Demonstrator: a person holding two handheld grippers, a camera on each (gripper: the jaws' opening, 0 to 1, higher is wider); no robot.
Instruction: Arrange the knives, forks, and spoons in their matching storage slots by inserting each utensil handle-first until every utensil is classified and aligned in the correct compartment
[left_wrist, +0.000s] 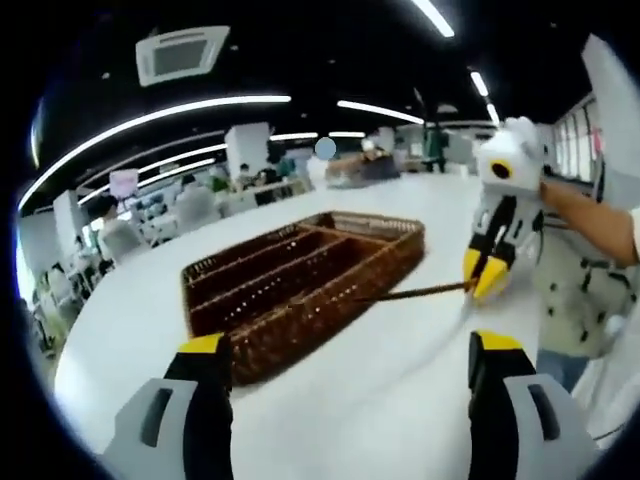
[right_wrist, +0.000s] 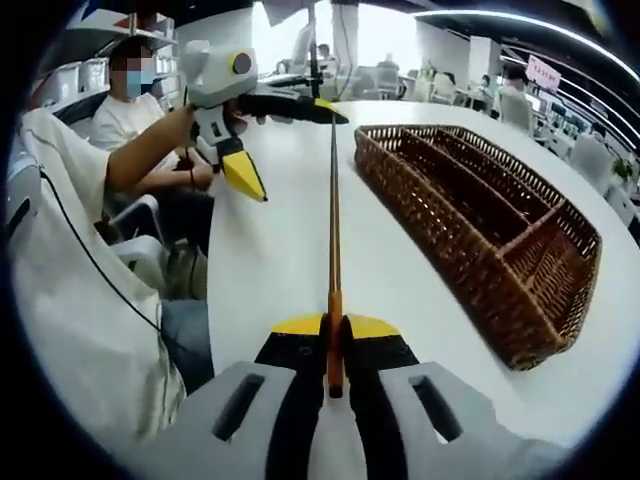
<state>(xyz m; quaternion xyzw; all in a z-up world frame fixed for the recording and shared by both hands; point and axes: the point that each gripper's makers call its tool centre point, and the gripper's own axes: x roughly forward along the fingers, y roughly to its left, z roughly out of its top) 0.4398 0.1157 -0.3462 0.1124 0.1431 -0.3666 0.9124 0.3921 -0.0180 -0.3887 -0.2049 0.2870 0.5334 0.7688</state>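
A dark brown wicker cutlery tray (left_wrist: 300, 270) with long slots lies on the white table (left_wrist: 400, 400). My left gripper (left_wrist: 350, 345) stands open in front of the tray's near corner, nothing between its jaws. My right gripper (left_wrist: 483, 275) comes in from the right, shut on a long thin utensil (left_wrist: 410, 292) with a brown handle. The utensil's far end reaches the tray's side wall. In the right gripper view, the utensil (right_wrist: 334, 230) runs straight ahead from the shut right gripper (right_wrist: 335, 325) toward the open left gripper (right_wrist: 290, 140). The tray (right_wrist: 480, 210) lies to the right.
The table's edge (right_wrist: 215, 300) runs along the left in the right gripper view, with a seated person (right_wrist: 130, 120) and a chair beyond it. A person's arm and pale vest (left_wrist: 580, 270) stand at the right of the left gripper view. Desks and people fill the background.
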